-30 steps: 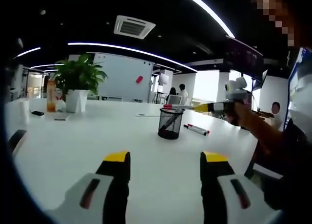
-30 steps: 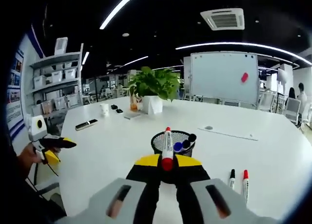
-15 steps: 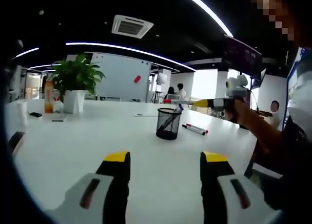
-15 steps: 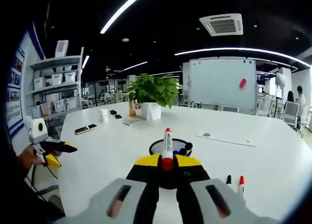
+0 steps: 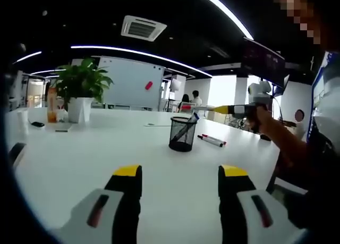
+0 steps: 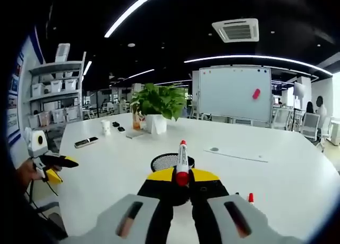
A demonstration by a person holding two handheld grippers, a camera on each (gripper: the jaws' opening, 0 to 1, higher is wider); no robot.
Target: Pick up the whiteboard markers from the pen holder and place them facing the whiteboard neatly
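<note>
Jaws of my right gripper (image 6: 182,176) were clamped on a red-capped whiteboard marker (image 6: 182,161), cap pointing to twelve o'clock toward the whiteboard (image 6: 236,93), above the mesh pen holder (image 6: 168,161). My left gripper (image 5: 179,175) hung with its jaws apart, holding nothing, over the white table (image 5: 79,159). I judged the marker light, stiff and smooth-barrelled, likely to slip or swivel, so best held mid-barrel.

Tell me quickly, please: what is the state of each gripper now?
Left gripper: open, holding nothing.
Right gripper: closed on a white whiteboard marker with a red cap, above the black mesh pen holder.
</note>
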